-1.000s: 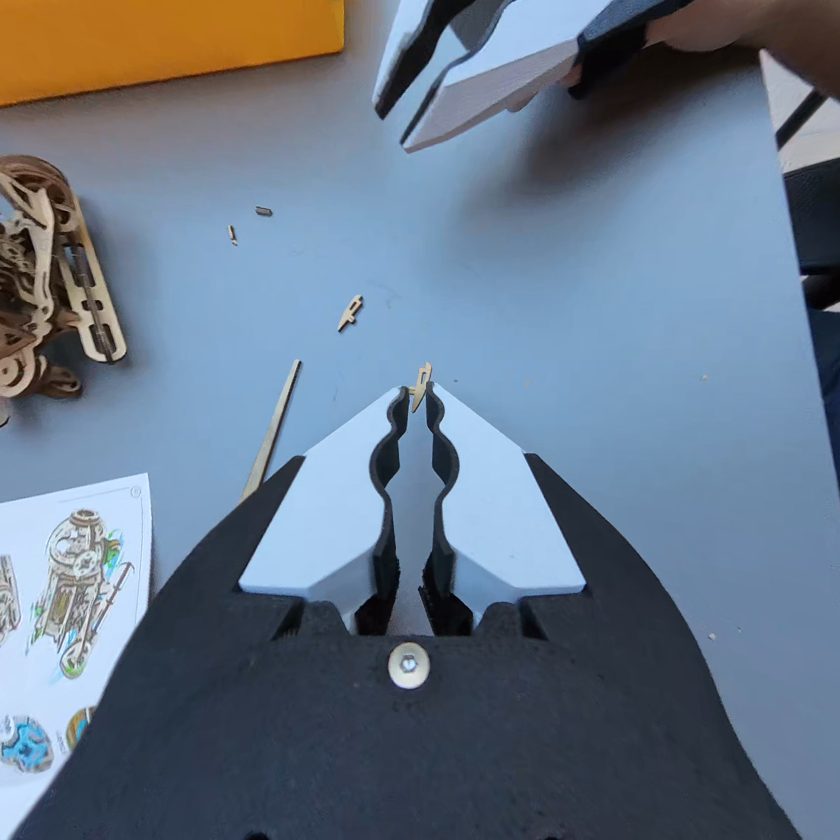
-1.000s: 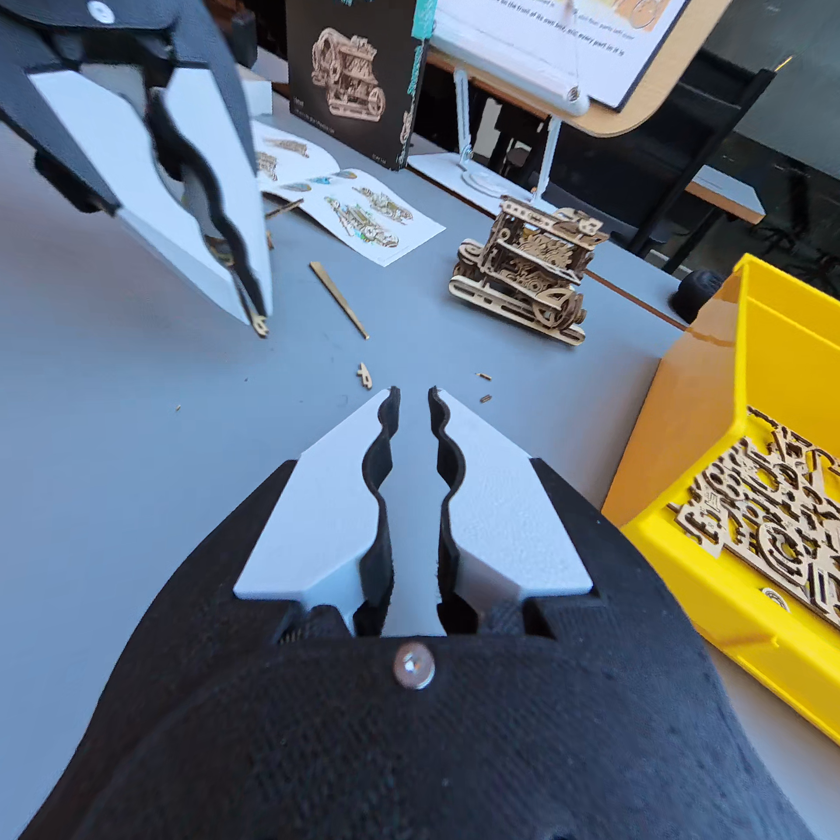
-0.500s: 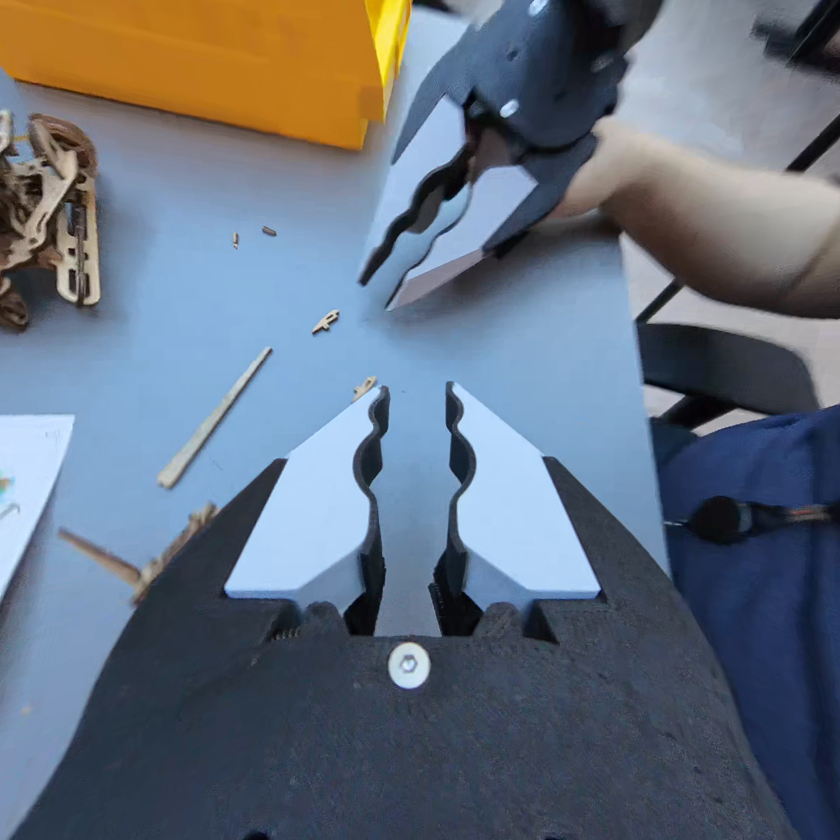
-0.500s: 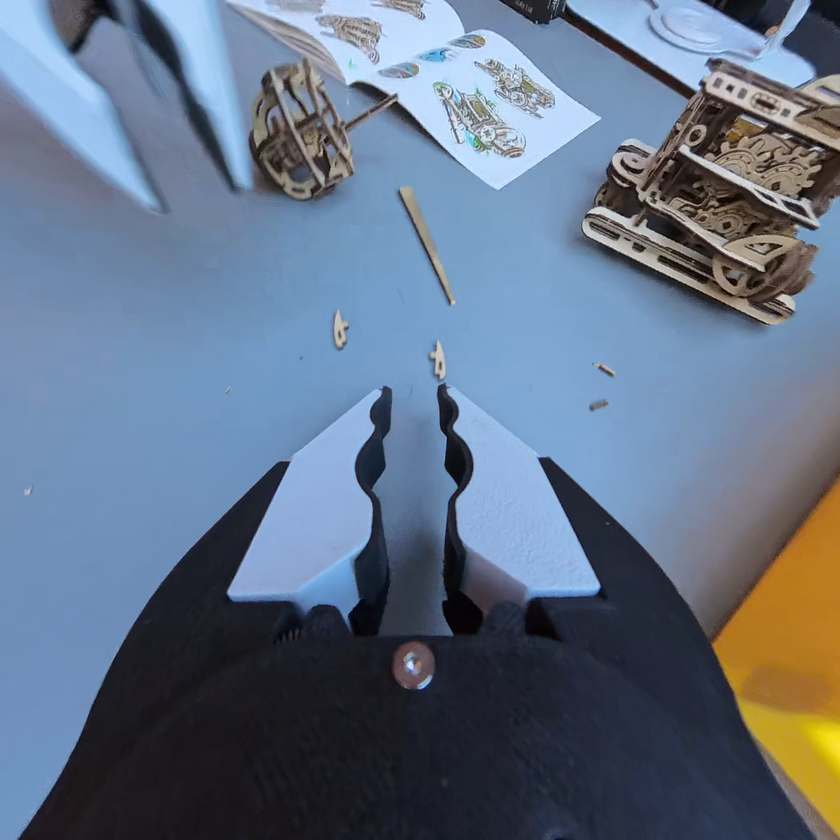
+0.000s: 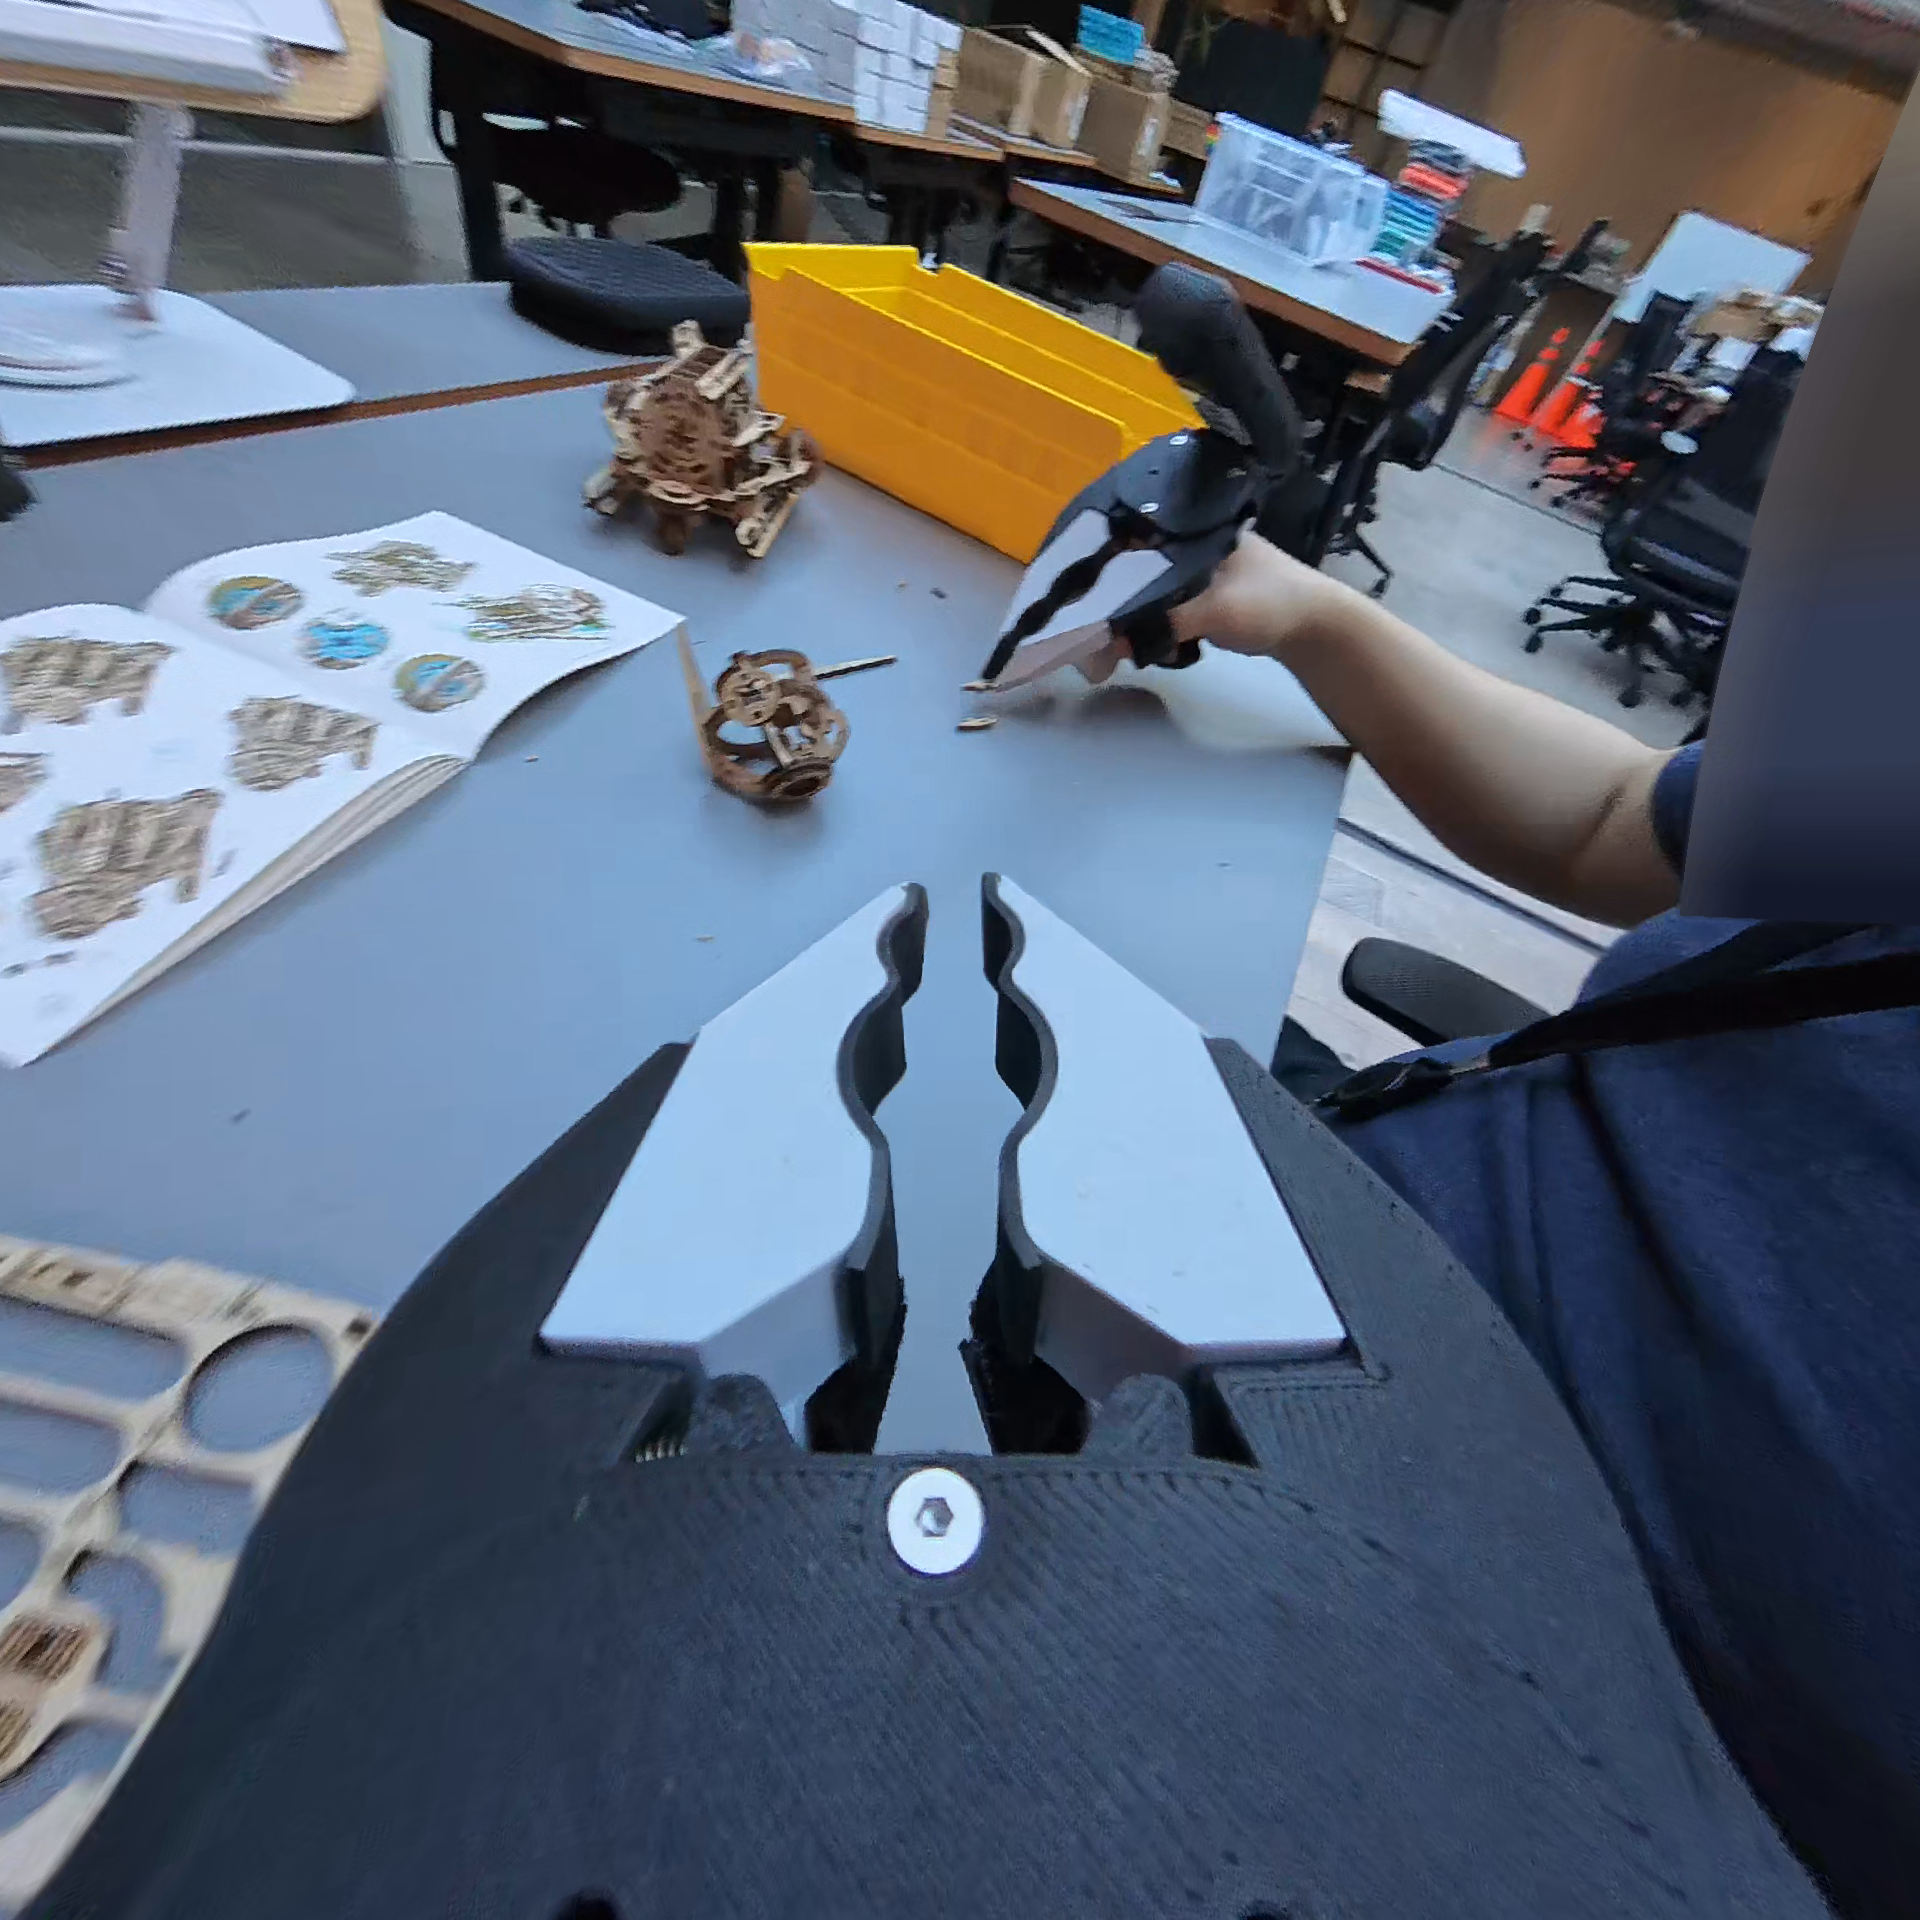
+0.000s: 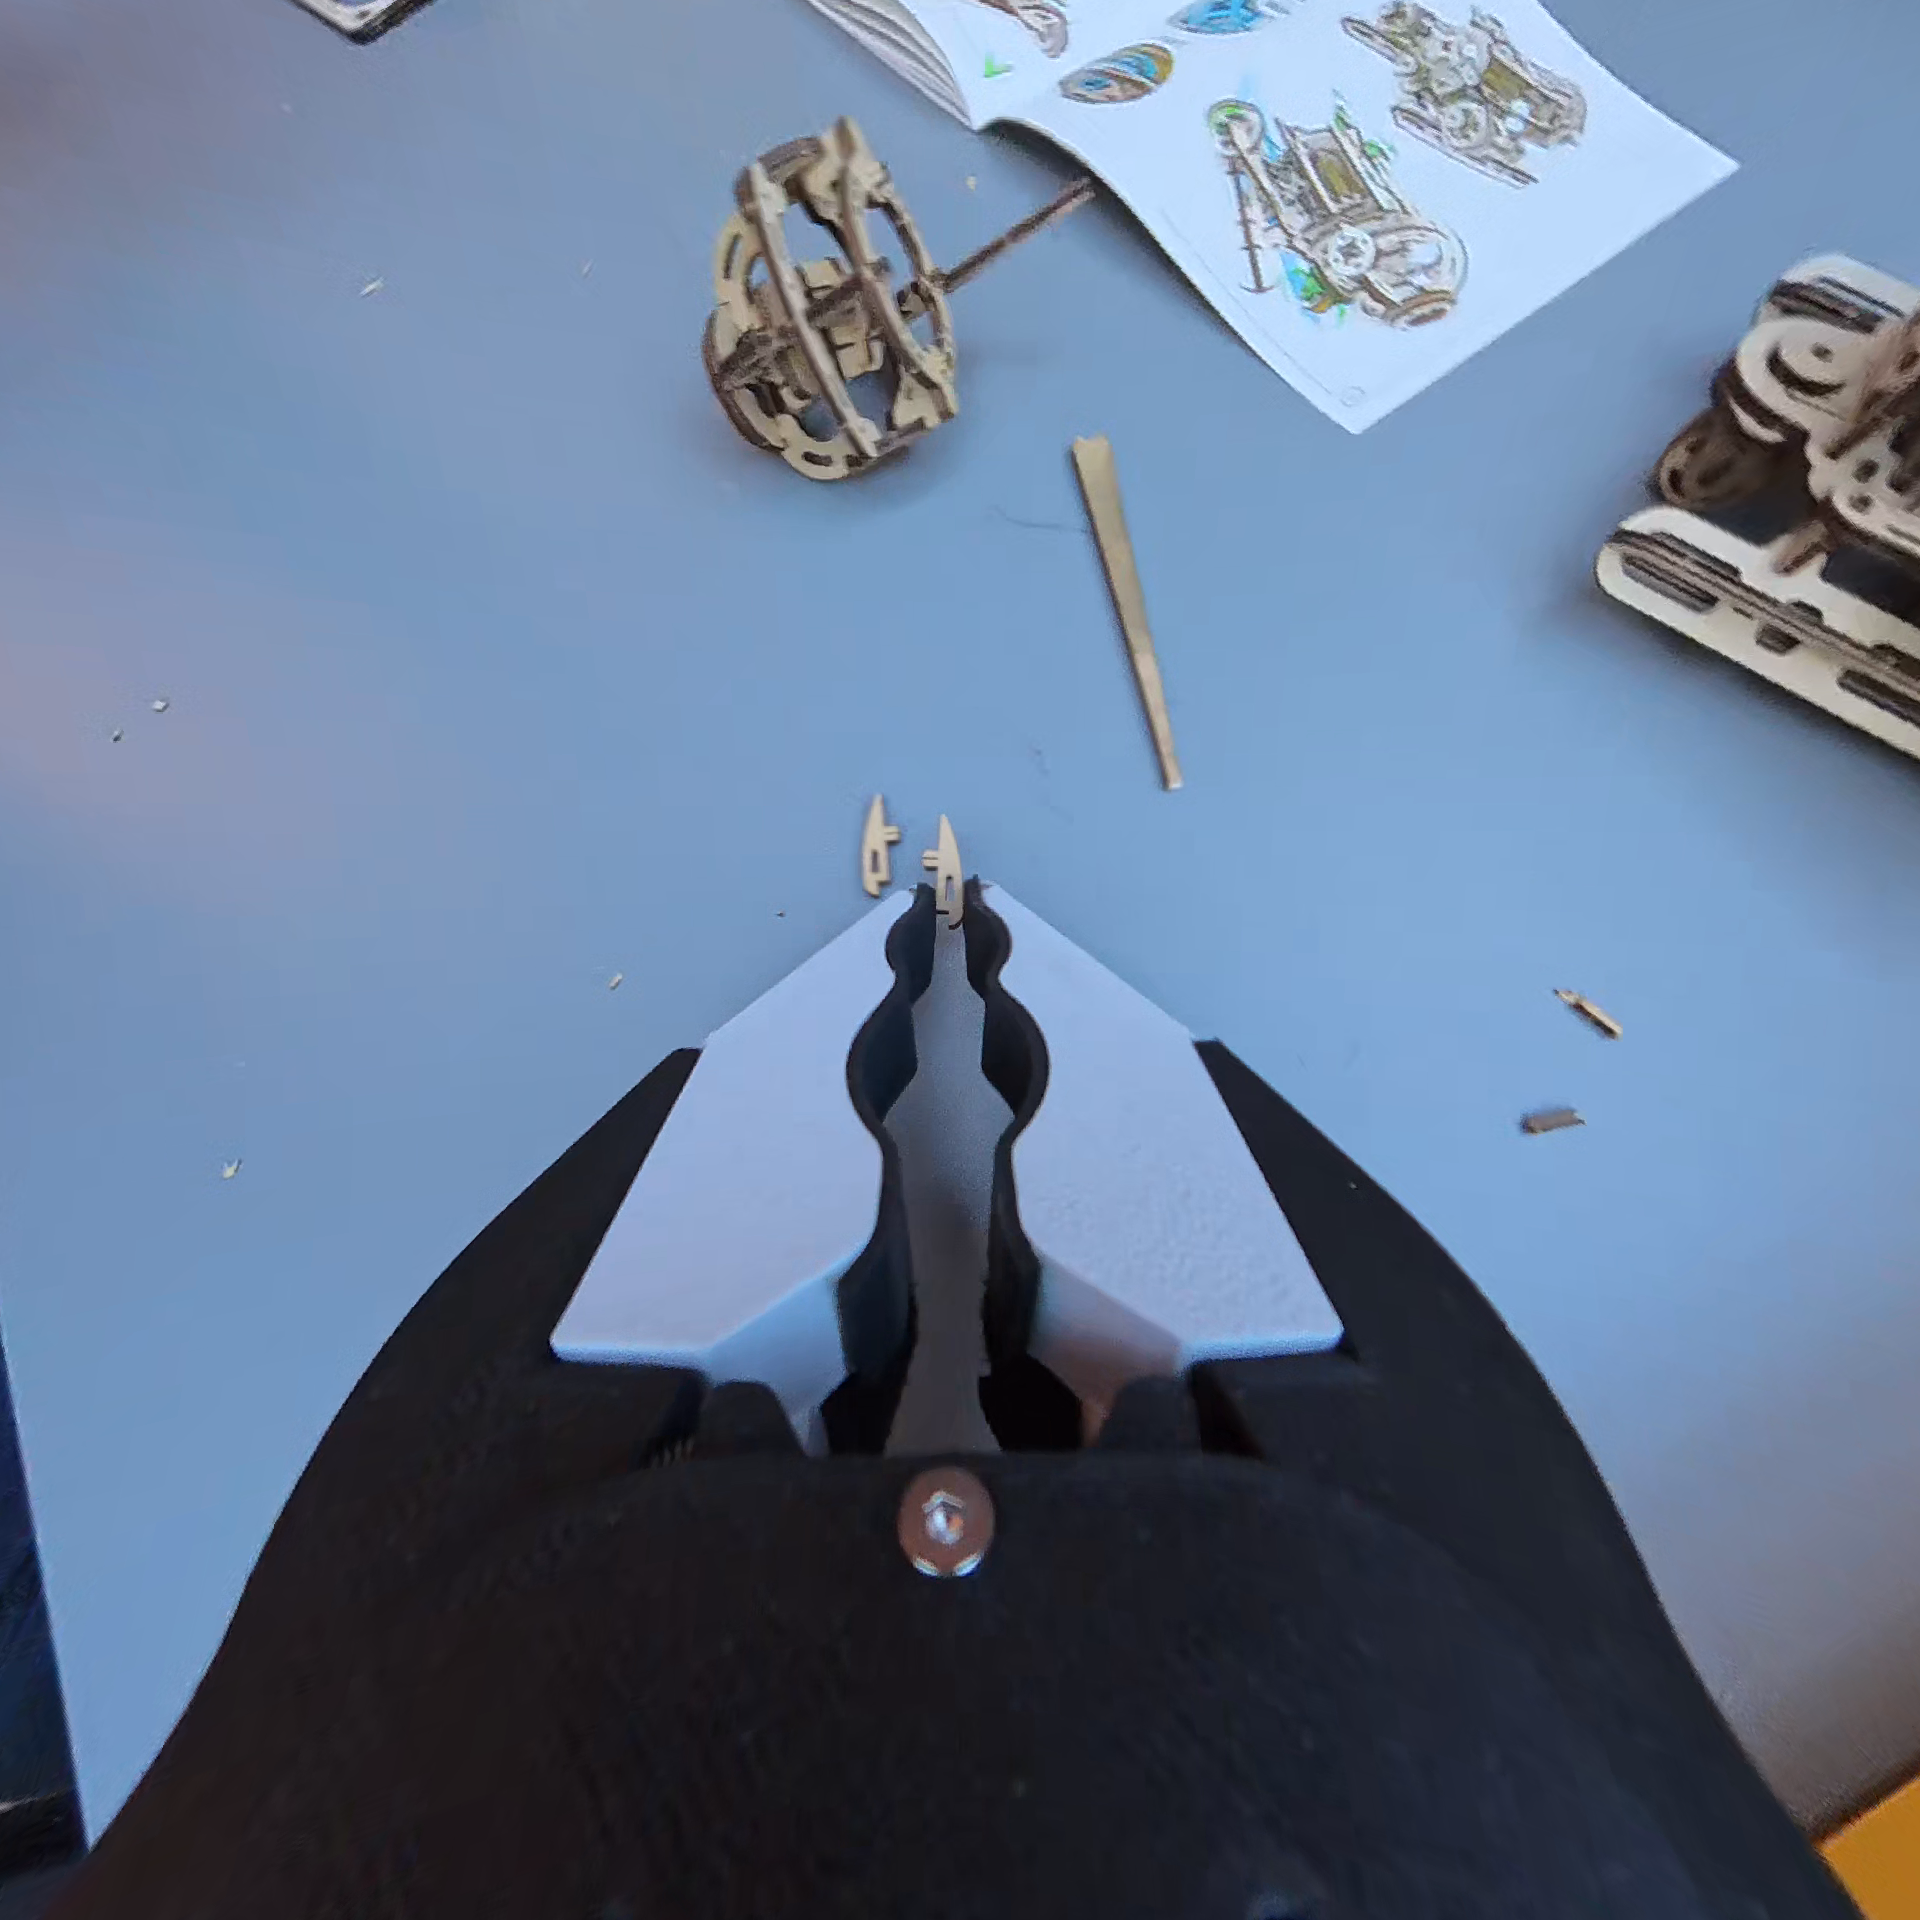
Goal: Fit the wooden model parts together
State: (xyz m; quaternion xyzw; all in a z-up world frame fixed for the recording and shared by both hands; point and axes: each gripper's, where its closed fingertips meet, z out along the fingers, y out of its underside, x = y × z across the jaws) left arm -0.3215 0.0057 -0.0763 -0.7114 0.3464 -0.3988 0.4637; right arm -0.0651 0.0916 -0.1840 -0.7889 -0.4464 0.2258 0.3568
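My right tongs (image 6: pixel 943 896) pinch a tiny wooden pin (image 6: pixel 947 868) at their tips, low over the worktop (image 6: pixel 416 675), its twin (image 6: pixel 878 858) just left. Left tongs (image 5: pixel 954 902) hang empty, jaws apart, held back near me, likely freed to steady the cage (image 6: pixel 828 316) farther off.

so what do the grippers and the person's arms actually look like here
Both grippers match: the left gripper and right gripper have a rough black printed body, a silver hex screw at the centre, and two pale grey wedge fingers lined with wavy black pads. In the left wrist view the right one shows a black handle. The person wears a dark navy short-sleeved top with a black strap across it.
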